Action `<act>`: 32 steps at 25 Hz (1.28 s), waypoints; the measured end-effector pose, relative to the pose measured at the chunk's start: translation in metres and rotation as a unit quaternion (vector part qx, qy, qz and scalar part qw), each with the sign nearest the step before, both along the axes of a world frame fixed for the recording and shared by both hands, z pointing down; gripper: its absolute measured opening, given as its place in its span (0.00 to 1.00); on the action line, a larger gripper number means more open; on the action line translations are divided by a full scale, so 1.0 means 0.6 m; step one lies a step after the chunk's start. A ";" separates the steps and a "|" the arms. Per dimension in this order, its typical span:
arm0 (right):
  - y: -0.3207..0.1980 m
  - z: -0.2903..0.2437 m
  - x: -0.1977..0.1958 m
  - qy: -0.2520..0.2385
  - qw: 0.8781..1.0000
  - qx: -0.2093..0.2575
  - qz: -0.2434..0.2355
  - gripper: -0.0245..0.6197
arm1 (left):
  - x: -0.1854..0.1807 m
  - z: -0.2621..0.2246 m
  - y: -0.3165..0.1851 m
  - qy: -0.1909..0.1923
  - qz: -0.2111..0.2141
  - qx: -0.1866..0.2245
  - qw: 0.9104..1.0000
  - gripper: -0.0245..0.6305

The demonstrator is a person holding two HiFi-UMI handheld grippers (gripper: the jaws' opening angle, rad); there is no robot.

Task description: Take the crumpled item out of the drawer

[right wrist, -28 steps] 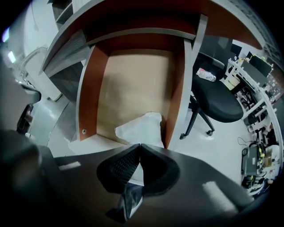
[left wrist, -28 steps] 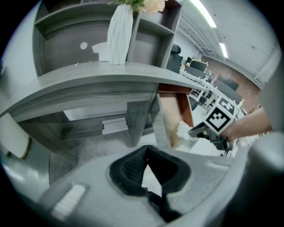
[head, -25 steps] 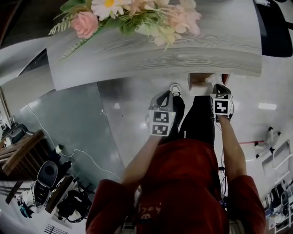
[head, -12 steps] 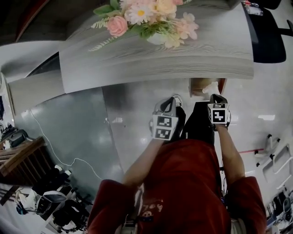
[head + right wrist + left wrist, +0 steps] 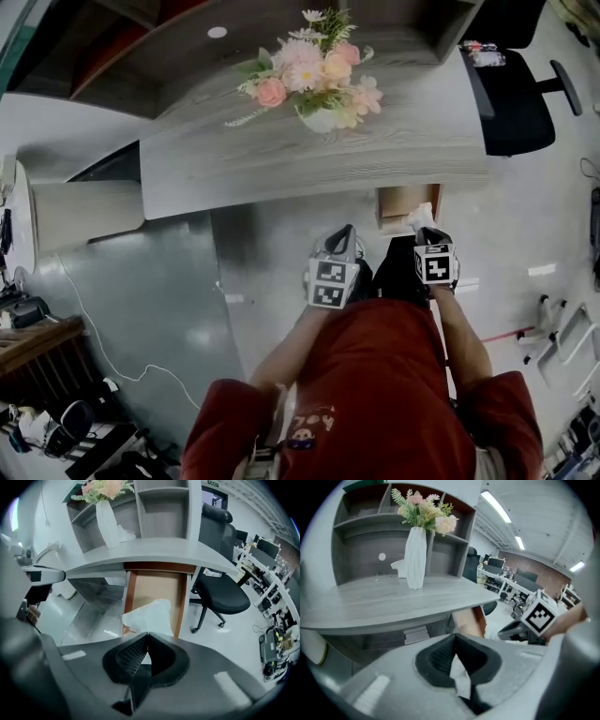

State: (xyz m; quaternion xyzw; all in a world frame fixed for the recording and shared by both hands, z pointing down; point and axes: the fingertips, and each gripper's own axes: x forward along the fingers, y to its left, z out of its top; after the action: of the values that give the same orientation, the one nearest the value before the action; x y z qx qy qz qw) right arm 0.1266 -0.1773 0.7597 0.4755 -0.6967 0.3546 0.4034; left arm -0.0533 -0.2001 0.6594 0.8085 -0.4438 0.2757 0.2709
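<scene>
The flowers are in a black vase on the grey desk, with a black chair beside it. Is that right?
Not quite: the vase is white, not black, as the left gripper view shows. The rest holds: it stands with its flowers on the grey desk, with a black chair beside it.

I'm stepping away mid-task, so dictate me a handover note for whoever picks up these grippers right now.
Right gripper: shut on the crumpled white item, held over the front of the open drawer.
Left gripper: shut on a small white scrap, off to the drawer's left.
Done: drawer open, item gripped.
Left: draw the item fully clear of the drawer.
</scene>
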 end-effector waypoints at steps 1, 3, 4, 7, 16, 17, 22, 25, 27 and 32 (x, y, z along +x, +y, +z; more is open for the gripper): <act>0.003 -0.010 0.001 -0.002 1.000 0.002 0.003 0.04 | -0.002 -0.008 -0.001 0.001 -0.001 0.004 1.000 0.03; 0.012 -0.031 0.004 -0.007 1.000 0.007 0.008 0.04 | -0.008 -0.021 0.000 -0.001 -0.003 0.010 1.000 0.03; 0.015 -0.041 0.004 -0.010 1.000 0.010 0.011 0.04 | -0.011 -0.027 0.000 -0.002 -0.005 0.013 1.000 0.03; 0.018 -0.073 0.004 -0.020 0.999 0.021 0.016 0.04 | -0.021 -0.052 -0.007 -0.003 -0.006 0.024 1.000 0.03; -0.019 -0.185 -0.005 -0.041 0.995 0.090 0.026 0.04 | -0.052 -0.117 -0.032 -0.009 -0.026 0.069 0.997 0.03; -0.025 -0.198 -0.009 -0.046 0.994 0.098 0.030 0.04 | -0.056 -0.126 -0.035 -0.007 -0.029 0.074 0.997 0.03; -0.038 -0.266 -0.023 -0.067 0.987 0.140 0.038 0.04 | -0.061 -0.172 -0.035 -0.002 -0.032 0.096 0.995 0.03; -0.048 -0.308 -0.024 -0.074 0.982 0.167 0.043 0.04 | -0.062 -0.204 -0.042 -0.008 -0.026 0.119 0.993 0.03; -0.058 -0.333 -0.024 -0.078 0.979 0.184 0.047 0.04 | -0.064 -0.220 -0.048 -0.011 -0.025 0.132 0.991 0.03; -0.074 -0.381 -0.024 -0.086 0.969 0.225 0.058 0.04 | -0.077 -0.253 -0.057 -0.016 -0.031 0.159 0.987 0.03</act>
State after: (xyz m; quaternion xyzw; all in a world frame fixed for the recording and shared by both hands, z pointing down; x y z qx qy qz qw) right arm 0.1122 -0.2220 0.5311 0.5613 -0.7619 0.2512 0.2032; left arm -0.0998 -0.2344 0.5077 0.8225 -0.5113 0.2058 0.1407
